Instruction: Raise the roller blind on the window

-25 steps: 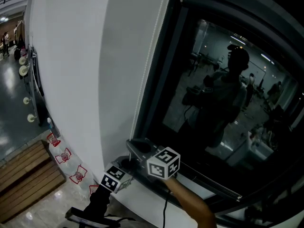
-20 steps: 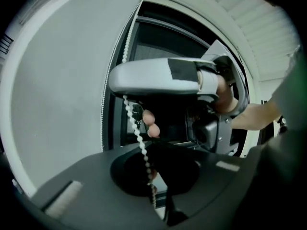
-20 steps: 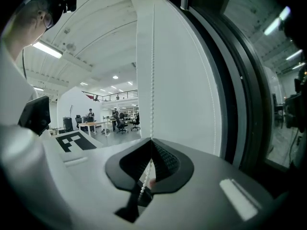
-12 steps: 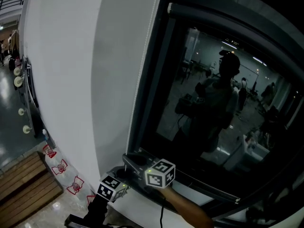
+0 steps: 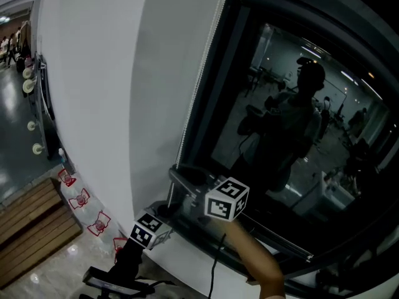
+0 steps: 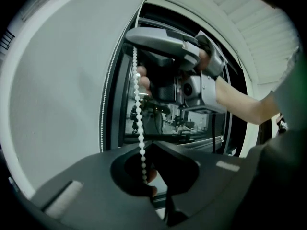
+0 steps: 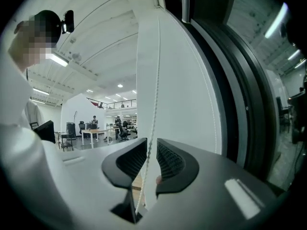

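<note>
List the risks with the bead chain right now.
1. The right gripper has just been opening. The bead chain runs loose between its jaws, so a re-grip higher up may miss it.
2. Only the left gripper clamps the chain; if it slips, the chain may run back.

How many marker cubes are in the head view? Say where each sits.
2. One cube is before the window's lower left corner. The other is below and left of it, by the white wall. None seems hidden.
</note>
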Demonstrator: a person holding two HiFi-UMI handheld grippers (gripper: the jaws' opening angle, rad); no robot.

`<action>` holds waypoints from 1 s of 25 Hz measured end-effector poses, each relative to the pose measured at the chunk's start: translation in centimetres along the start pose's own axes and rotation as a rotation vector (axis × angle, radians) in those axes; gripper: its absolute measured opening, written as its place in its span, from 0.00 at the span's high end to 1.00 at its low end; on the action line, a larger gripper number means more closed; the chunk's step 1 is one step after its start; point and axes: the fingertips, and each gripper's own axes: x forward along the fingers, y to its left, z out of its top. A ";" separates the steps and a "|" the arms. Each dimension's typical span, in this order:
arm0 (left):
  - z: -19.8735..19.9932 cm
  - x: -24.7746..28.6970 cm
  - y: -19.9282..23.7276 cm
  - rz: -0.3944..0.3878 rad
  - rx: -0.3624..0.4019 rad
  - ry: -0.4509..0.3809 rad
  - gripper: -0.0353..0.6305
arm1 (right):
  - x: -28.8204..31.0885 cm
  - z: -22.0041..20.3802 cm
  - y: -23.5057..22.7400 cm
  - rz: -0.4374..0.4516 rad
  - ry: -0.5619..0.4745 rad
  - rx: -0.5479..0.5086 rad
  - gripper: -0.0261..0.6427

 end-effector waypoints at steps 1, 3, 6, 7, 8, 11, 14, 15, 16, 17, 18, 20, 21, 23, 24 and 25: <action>0.0 0.0 0.0 0.001 0.000 0.002 0.95 | 0.0 1.1 -0.2 -0.002 -0.012 -0.008 0.86; 0.0 -0.1 0.1 0.003 0.000 0.000 0.95 | 0.2 3.3 -0.4 -0.003 -0.035 -0.026 0.86; -0.1 -0.2 0.4 0.005 0.000 0.003 0.95 | 0.6 6.5 -0.7 -0.004 -0.071 -0.049 0.87; -0.1 -0.3 0.4 0.005 0.001 0.003 0.95 | 0.7 7.5 -0.7 -0.003 -0.083 -0.058 0.87; -0.1 -0.3 0.4 0.005 0.002 0.001 0.95 | 0.8 8.5 -0.7 -0.001 -0.096 -0.066 0.87; 0.0 -0.3 0.3 0.004 0.005 -0.005 0.95 | 0.9 11.7 -0.8 0.002 -0.133 -0.091 0.87; -0.1 -0.3 0.3 0.004 0.003 0.006 0.95 | 0.9 15.1 -0.7 0.005 -0.160 -0.129 0.87; -0.1 -0.3 0.4 0.003 0.004 0.006 0.95 | 0.9 16.3 -0.7 0.005 -0.168 -0.141 0.88; 0.0 -0.3 0.4 0.003 0.006 0.005 0.95 | 0.9 17.5 -0.6 0.005 -0.176 -0.150 0.88; 0.0 -0.3 0.3 0.002 0.006 0.004 0.95 | 1.0 18.6 -0.6 0.006 -0.184 -0.158 0.88; 0.0 -0.3 0.3 0.002 0.005 0.005 0.95 | 1.0 19.8 -0.6 0.006 -0.191 -0.165 0.88; -0.2 -0.3 0.3 0.003 0.005 0.011 0.95 | 1.0 22.1 -0.6 0.003 -0.207 -0.180 0.88; -0.3 -0.3 0.4 0.003 0.006 0.011 0.95 | 1.0 23.1 -0.6 -0.002 -0.215 -0.187 0.88; -0.3 -0.3 0.4 0.002 0.009 0.003 0.95 | 0.9 24.9 -0.7 -0.016 -0.232 -0.206 0.88; -0.4 -0.3 0.4 0.000 0.010 0.000 0.95 | 0.8 25.7 -0.7 -0.022 -0.239 -0.215 0.89; -0.5 -0.3 0.3 -0.002 0.009 -0.003 0.95 | 0.7 26.5 -0.7 -0.026 -0.247 -0.224 0.89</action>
